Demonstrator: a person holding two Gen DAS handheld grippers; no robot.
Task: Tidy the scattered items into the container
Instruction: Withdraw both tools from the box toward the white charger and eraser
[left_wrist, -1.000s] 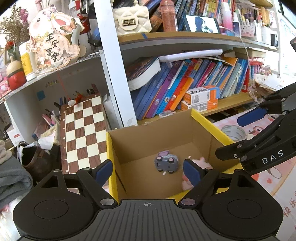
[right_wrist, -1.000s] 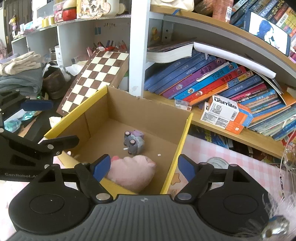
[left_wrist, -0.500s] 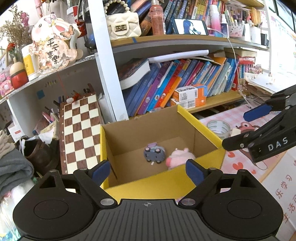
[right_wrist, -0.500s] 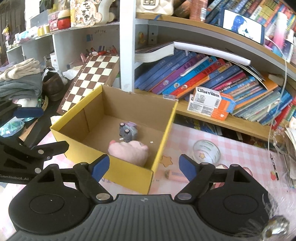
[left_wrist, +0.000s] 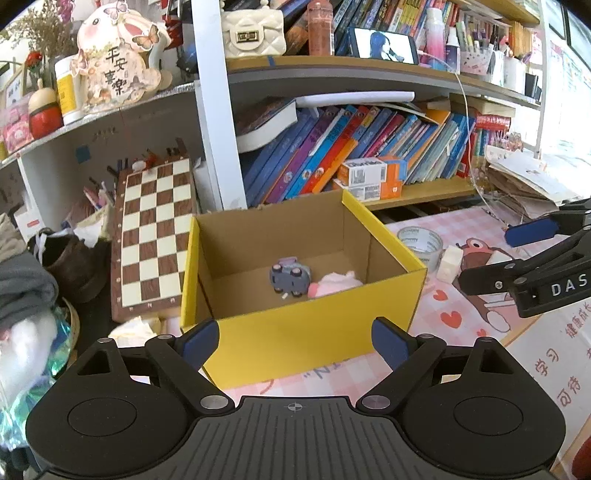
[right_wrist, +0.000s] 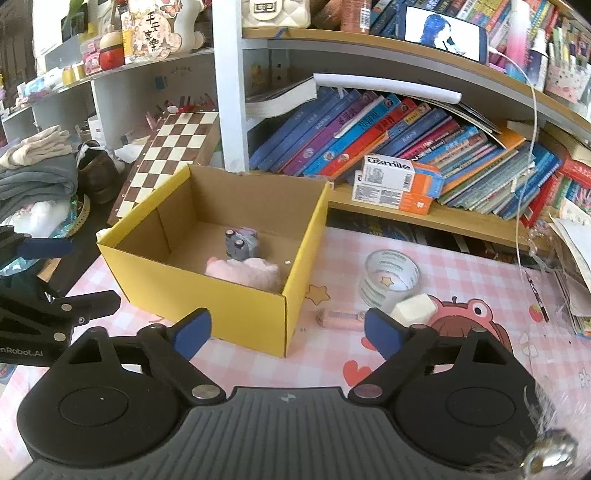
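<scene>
Inside box (right_wrist: 291, 295), toward 12 o'clock: one toy car (right_wrist: 241, 245), one pink plush (right_wrist: 243, 272) (partly hidden by wall).
Left gripper (left_wrist: 295, 341): spread, empty.
Right gripper (right_wrist: 284, 329): spread, empty.

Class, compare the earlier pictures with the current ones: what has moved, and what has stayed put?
Both open grippers, left and right, have pulled back from the yellow cardboard box, holding nothing. The grey toy car and pink plush toy stayed inside the box.
</scene>
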